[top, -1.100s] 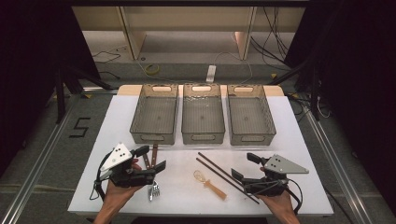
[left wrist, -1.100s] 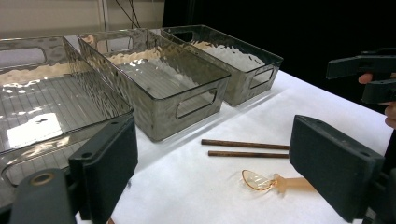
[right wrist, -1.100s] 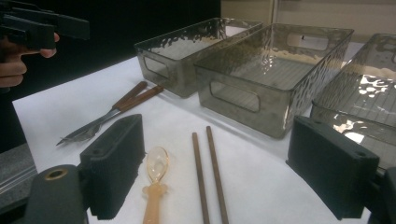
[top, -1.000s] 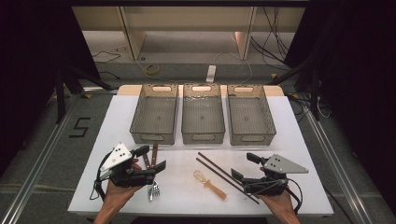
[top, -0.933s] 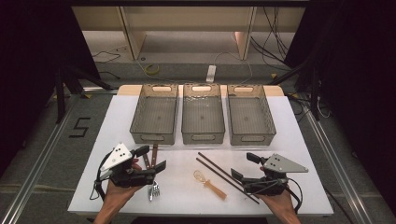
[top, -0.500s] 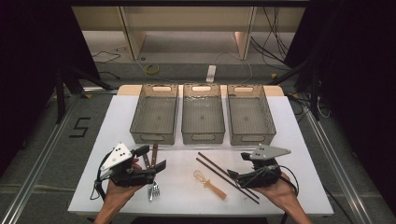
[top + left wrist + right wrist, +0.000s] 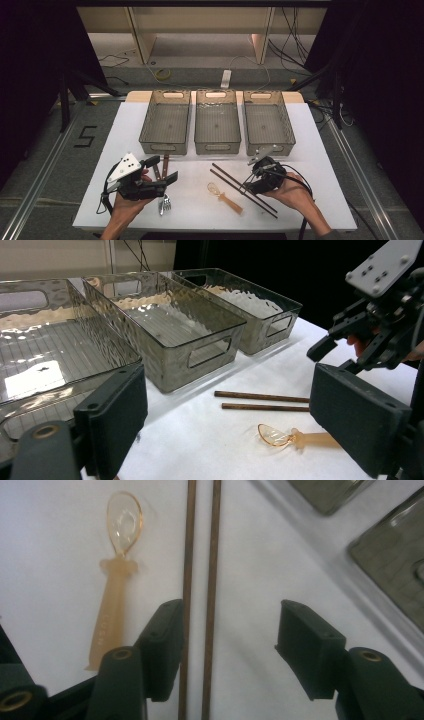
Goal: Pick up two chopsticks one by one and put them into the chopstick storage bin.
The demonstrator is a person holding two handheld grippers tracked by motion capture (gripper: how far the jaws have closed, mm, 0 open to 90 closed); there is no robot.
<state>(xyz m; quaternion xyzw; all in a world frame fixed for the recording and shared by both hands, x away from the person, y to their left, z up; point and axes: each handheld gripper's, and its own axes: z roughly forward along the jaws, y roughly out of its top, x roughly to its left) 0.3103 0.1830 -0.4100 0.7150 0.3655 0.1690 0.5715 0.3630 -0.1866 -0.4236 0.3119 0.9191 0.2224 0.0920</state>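
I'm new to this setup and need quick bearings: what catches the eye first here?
Three clear bins sit in a row at the table's far side. Nearer, the right hand-held gripper, jaws just closing, straddles two brown chopsticks, not yet pinching them. An amber spoon lies alongside.

A lab: black curtains (image 7: pixel 30 60), taped floor (image 7: pixel 60 150), cables (image 7: pixel 295 35)

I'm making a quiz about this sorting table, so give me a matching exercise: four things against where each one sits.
1 chopsticks
2 spoon
3 fork
4 bins

a far edge of the table
b beside the left gripper
c between the right gripper's fingers
d between fork and chopsticks

Pairs: 1-c, 2-d, 3-b, 4-a
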